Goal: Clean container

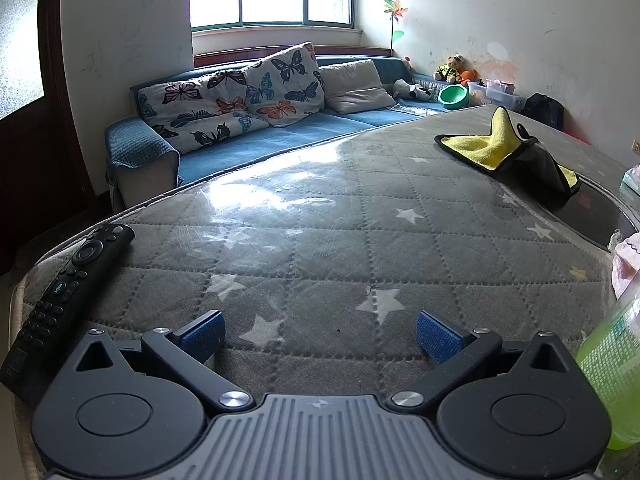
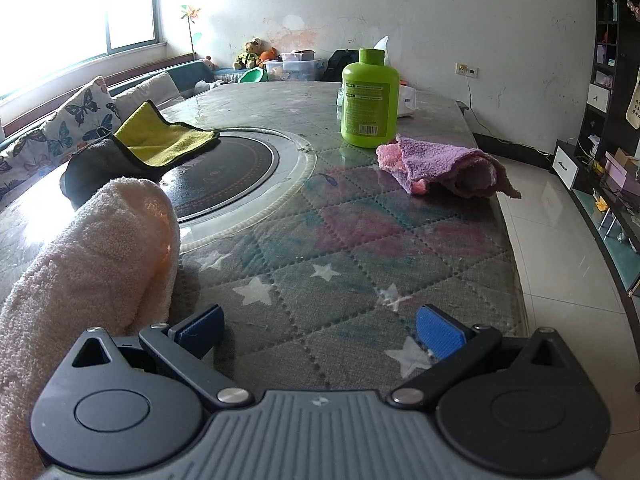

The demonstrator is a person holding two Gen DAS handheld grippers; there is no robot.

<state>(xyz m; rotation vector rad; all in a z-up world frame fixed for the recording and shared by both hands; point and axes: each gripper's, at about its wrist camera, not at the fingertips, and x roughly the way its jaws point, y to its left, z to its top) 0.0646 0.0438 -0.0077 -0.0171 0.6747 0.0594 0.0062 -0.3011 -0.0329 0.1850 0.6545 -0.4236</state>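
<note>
A green plastic bottle point(image 2: 370, 98) with a screw cap stands upright on the table's far side in the right wrist view; its side also shows at the right edge of the left wrist view as the green bottle point(image 1: 614, 364). A yellow and grey cloth point(image 2: 148, 140) lies by the round black hob point(image 2: 236, 168); the same cloth point(image 1: 508, 146) appears far right. A pink-purple towel point(image 2: 444, 166) lies beside the bottle. A pale pink towel point(image 2: 100, 248) bulks close on the left. My left gripper point(image 1: 320, 338) is open over bare table. My right gripper point(image 2: 320, 334) is open, holding nothing.
A black remote control point(image 1: 66, 292) lies at the table's left edge. The table point(image 1: 320, 240) has a quilted star cover under clear sheet. A blue sofa point(image 1: 256, 136) with cushions runs behind it. A white tissue box point(image 2: 406, 100) sits behind the bottle. Tiled floor point(image 2: 568, 248) and shelves lie right.
</note>
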